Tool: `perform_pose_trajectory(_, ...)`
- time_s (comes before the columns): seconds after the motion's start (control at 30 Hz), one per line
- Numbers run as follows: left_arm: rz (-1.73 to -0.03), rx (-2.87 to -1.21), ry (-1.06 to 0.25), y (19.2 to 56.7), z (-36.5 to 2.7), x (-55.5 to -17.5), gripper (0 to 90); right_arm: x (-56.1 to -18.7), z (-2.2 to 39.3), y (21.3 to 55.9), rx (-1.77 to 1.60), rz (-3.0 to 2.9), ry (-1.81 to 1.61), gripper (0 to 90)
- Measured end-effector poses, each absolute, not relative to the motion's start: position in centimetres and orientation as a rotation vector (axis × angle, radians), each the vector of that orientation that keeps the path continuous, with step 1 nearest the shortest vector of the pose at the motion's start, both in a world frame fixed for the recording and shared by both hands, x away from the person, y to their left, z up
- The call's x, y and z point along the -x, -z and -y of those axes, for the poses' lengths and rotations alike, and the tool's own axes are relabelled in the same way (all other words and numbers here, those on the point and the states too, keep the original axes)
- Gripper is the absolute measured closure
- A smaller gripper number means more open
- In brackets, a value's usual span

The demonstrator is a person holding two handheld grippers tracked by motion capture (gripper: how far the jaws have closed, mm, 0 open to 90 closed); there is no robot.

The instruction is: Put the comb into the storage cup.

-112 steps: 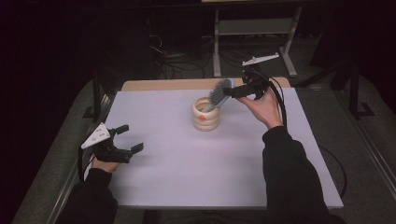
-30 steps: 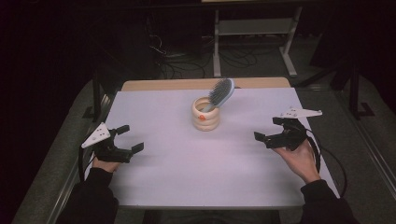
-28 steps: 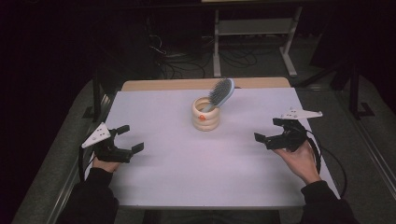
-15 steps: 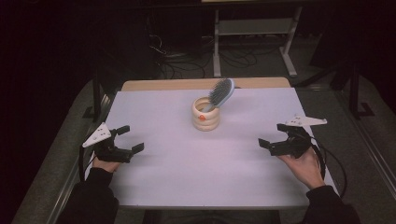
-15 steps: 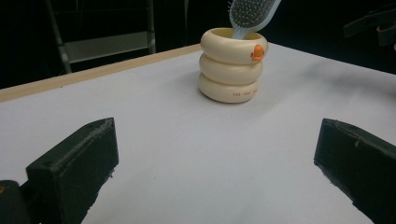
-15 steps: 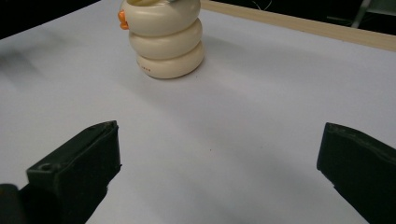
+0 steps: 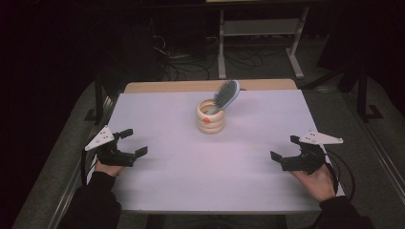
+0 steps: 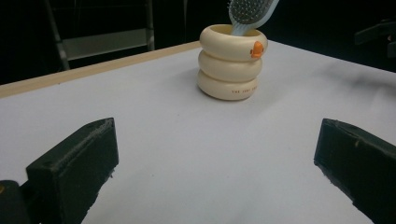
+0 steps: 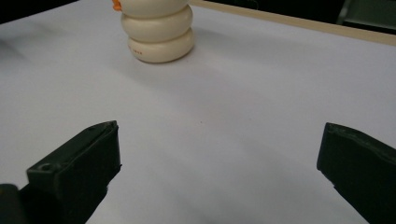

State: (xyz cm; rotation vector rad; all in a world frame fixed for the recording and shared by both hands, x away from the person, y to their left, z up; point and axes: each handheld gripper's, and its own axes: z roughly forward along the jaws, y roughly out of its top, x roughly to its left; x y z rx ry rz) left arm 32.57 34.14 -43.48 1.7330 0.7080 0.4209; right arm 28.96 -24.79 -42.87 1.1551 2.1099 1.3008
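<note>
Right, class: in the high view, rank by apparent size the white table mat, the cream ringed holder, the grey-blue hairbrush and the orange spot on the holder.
1. White table mat, by far largest.
2. Cream ringed holder.
3. Grey-blue hairbrush; its handle is partly hidden inside the holder, so this ranking is unsure.
4. Orange spot, smallest.

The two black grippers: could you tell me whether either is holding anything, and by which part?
Nothing is held: the left gripper and right gripper are open and empty.
</note>
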Motion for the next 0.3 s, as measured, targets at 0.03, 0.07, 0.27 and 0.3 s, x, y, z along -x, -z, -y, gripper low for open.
perform_pose_trajectory(0.03,-0.710,-1.736,-0.417,43.52,-34.10,-32.59,0.0,-28.88,24.88,43.17,-1.165,-2.117,-1.300,0.0)
perform_pose_trajectory(0.07,-0.710,-1.738,-0.417,43.52,-34.08,-32.58,0.0,-28.88,24.91,43.33,-1.173,-2.125,-1.297,0.0)
perform_pose_trajectory(0.27,-0.704,-1.733,-0.416,43.47,-34.13,-32.56,0.0,-28.65,24.84,43.13,-1.146,-2.113,-1.328,0.0)
perform_pose_trajectory(0.3,-0.704,-1.733,-0.416,43.47,-34.13,-32.56,0.0,-28.67,24.89,43.20,-1.150,-2.116,-1.336,0.0)
